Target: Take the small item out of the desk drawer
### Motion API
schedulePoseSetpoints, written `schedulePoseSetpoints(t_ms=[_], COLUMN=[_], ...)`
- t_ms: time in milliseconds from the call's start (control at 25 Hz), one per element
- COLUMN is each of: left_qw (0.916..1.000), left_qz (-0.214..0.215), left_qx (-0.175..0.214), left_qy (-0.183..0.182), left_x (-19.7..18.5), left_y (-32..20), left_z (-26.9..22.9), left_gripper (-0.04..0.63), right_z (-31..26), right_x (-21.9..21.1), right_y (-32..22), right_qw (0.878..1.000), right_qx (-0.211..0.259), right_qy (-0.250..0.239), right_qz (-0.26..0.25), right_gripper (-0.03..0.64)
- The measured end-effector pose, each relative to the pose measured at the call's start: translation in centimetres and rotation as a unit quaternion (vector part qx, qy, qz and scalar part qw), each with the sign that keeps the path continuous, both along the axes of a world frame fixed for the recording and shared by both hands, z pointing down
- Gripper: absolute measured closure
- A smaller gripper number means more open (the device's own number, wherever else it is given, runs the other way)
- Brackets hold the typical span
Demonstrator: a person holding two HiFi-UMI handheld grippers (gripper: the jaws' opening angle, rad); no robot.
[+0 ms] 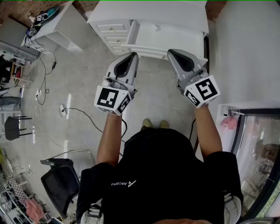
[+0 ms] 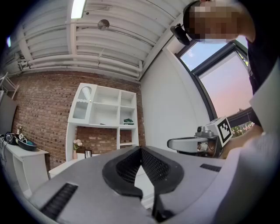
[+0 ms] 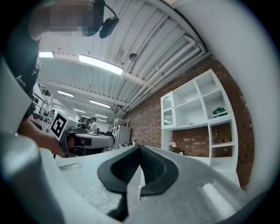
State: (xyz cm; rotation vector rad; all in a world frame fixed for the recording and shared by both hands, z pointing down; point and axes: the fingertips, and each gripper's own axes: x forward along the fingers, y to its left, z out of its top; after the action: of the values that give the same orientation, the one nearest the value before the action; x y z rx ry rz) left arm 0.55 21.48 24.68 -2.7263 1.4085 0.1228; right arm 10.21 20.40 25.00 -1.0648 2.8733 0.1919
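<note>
From the head view: left gripper (image 1: pixel 133 55) and right gripper (image 1: pixel 172 52) held side by side over the floor (image 1: pixel 78 78), pointing at the white desk (image 1: pixel 148 13); drawer (image 1: pixel 168 39) just past their tips; small item not made out.

In the left gripper view: jaws pressed together, nothing between; shelf unit (image 2: pixel 105 109) on a brick wall (image 2: pixel 39 109) beyond.

In the right gripper view: jaws closed tip to tip, empty.

Head view: the desk (image 1: pixel 175 13) runs off the top edge. We cannot tell what lies in its drawer (image 1: pixel 166 39); it is too small and washed white. Right gripper view: the dark-green thing (image 3: pixel 220 112) on the shelf unit (image 3: pixel 199 124) is too small to name.
</note>
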Motion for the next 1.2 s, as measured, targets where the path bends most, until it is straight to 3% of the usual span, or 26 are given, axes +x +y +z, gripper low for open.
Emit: schedulePoseSetpoints(t_ms=[440,880,1200], left_qw=[0.9999,0.9986,0.9982], left_qz=[-0.009,-0.052,-0.059], left_qx=[-0.003,0.002,0.008], left_qy=[-0.005,-0.005,-0.001], left_x=[1.2,2.4,0.2], left_y=[-0.7,-2.7,-8.1], left_z=[0.2,0.6,1.0], left_gripper=[0.597,0.597,0.597], right_z=[-0.2,0.4,1.7], right_x=[2.1,4.7,3.5], right_y=[-0.9,-3.4,-8.8], right_qw=[1.000,1.000,1.000], right_qx=[0.002,0.017,0.008], right_qy=[-0.016,0.001,0.008], right_qz=[0.010,-0.006,0.000], right_gripper=[0.615,0.615,0.615])
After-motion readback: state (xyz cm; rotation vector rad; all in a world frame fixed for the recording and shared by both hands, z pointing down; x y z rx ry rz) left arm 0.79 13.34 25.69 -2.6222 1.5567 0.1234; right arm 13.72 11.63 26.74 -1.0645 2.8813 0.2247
